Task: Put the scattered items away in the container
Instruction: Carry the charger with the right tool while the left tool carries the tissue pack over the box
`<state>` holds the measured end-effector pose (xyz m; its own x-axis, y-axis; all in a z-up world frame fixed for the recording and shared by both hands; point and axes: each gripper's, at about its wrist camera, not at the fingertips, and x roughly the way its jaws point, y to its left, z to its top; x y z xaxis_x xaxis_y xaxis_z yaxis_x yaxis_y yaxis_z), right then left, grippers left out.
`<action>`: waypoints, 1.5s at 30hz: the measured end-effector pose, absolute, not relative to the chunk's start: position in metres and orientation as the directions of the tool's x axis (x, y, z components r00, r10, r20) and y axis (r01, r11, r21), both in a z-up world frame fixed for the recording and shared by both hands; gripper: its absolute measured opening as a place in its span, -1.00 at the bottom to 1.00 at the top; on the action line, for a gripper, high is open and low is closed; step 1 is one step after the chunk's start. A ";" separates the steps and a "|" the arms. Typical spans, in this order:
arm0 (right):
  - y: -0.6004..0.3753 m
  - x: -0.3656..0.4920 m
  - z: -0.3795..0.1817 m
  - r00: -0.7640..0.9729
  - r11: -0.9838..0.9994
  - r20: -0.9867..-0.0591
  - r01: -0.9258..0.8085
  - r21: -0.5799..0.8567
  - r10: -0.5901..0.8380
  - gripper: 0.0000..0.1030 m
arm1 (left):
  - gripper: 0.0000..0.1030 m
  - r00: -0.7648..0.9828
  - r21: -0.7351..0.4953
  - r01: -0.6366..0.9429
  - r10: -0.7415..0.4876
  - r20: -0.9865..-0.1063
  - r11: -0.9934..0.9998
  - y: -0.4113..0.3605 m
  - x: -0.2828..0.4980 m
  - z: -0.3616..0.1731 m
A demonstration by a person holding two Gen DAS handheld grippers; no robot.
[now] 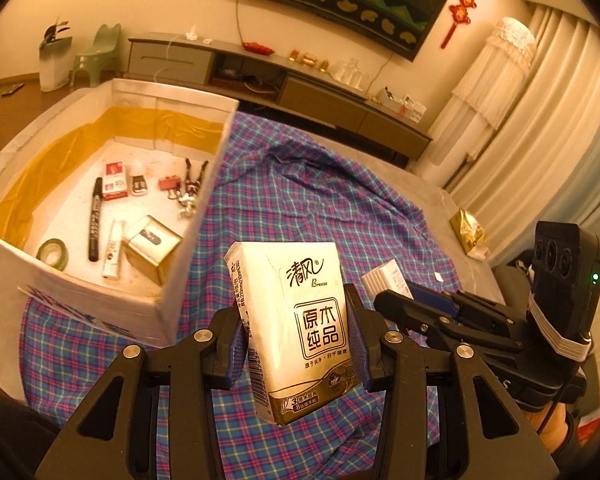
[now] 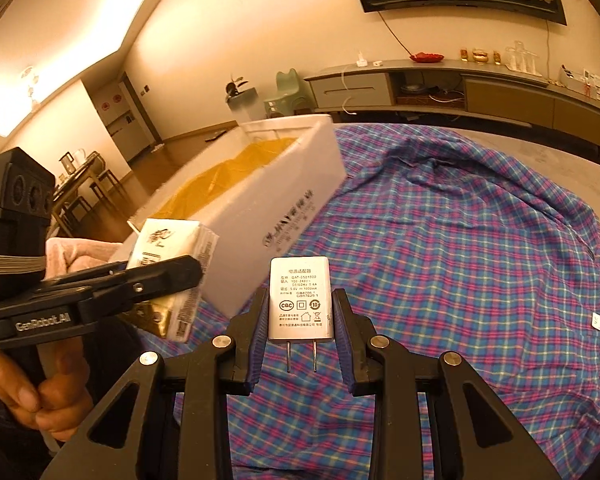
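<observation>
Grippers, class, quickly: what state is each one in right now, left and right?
Left gripper: closed on the tissue pack.
Right gripper: closed on the white power adapter, prongs pointing back toward the camera.

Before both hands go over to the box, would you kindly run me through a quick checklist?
1. Left gripper clamped on tissue pack: ok.
2. Right gripper clamped on charger: ok.
3. Box open on top: ok.
4. Free floor space in box beside marker and tin: ok.
5. Both items clear of plaid cloth: ok.
6. All scattered items collected: not ok, gold packet lies on the table.
</observation>
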<state>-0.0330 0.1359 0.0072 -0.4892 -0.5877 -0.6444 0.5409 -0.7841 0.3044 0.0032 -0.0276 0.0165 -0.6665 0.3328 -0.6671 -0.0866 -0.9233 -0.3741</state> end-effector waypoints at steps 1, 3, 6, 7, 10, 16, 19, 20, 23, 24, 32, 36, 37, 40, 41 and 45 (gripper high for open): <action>0.132 -0.032 0.009 -0.486 -0.779 -0.642 0.547 0.306 -0.593 -0.38 | -0.13 -0.670 -0.379 -0.085 0.334 -0.662 -0.921 -0.031 0.004 0.018; 0.122 -0.031 0.014 -0.479 -0.768 -0.637 0.563 0.305 -0.604 -0.38 | -0.13 -0.680 -0.386 -0.078 0.332 -0.654 -0.919 -0.039 0.004 0.021; 0.109 -0.030 0.021 -0.470 -0.754 -0.631 0.584 0.302 -0.617 -0.38 | -0.13 -0.694 -0.397 -0.063 0.326 -0.641 -0.916 -0.052 0.004 0.024; 0.106 -0.030 0.024 -0.468 -0.750 -0.629 0.590 0.300 -0.620 -0.38 | -0.13 -0.698 -0.400 -0.059 0.324 -0.638 -0.915 -0.056 0.004 0.025; 0.095 -0.030 0.030 -0.461 -0.738 -0.626 0.607 0.295 -0.629 -0.38 | -0.13 -0.709 -0.412 -0.040 0.316 -0.630 -0.910 -0.069 0.003 0.026; 0.080 -0.034 0.039 -0.445 -0.719 -0.622 0.629 0.296 -0.645 -0.38 | -0.13 -0.728 -0.433 -0.013 0.305 -0.614 -0.901 -0.092 0.002 0.030; 0.072 -0.036 0.045 -0.443 -0.713 -0.621 0.639 0.288 -0.647 -0.38 | -0.13 -0.738 -0.438 -0.006 0.299 -0.604 -0.899 -0.101 0.001 0.033; 0.070 -0.037 0.047 -0.443 -0.713 -0.621 0.642 0.284 -0.646 -0.38 | -0.13 -0.743 -0.439 -0.003 0.296 -0.601 -0.899 -0.104 0.000 0.035; 0.064 -0.039 0.052 -0.440 -0.708 -0.622 0.649 0.278 -0.648 -0.38 | -0.13 -0.757 -0.443 0.005 0.286 -0.588 -0.896 -0.114 -0.003 0.040; 0.062 -0.040 0.054 -0.441 -0.707 -0.622 0.652 0.274 -0.647 -0.38 | -0.13 -0.761 -0.447 0.009 0.284 -0.584 -0.895 -0.118 -0.005 0.041; 0.042 -0.048 0.063 -0.436 -0.695 -0.625 0.674 0.250 -0.647 -0.38 | -0.13 -0.786 -0.474 0.031 0.272 -0.556 -0.880 -0.145 -0.018 0.051; 0.031 -0.055 0.065 -0.427 -0.689 -0.632 0.683 0.244 -0.647 -0.38 | -0.13 -0.797 -0.490 0.036 0.271 -0.540 -0.871 -0.155 -0.028 0.057; 0.029 -0.057 0.065 -0.424 -0.687 -0.633 0.684 0.245 -0.648 -0.38 | -0.13 -0.800 -0.491 0.036 0.269 -0.536 -0.870 -0.158 -0.030 0.059; 0.021 -0.062 0.066 -0.419 -0.684 -0.637 0.689 0.240 -0.647 -0.38 | -0.13 -0.810 -0.494 0.039 0.262 -0.524 -0.869 -0.166 -0.037 0.063; 0.018 -0.064 0.067 -0.418 -0.683 -0.639 0.691 0.238 -0.646 -0.38 | -0.13 -0.813 -0.495 0.041 0.259 -0.521 -0.868 -0.169 -0.039 0.065; 0.009 -0.073 0.070 -0.417 -0.680 -0.645 0.698 0.225 -0.641 -0.38 | -0.13 -0.822 -0.499 0.057 0.243 -0.515 -0.865 -0.182 -0.048 0.068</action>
<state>-0.0731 0.0088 0.0696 -0.4167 -0.6407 -0.6449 0.6980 -0.6800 0.2246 -0.0478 -0.1819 0.0681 -0.8220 0.2426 -0.5151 0.0571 -0.8650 -0.4985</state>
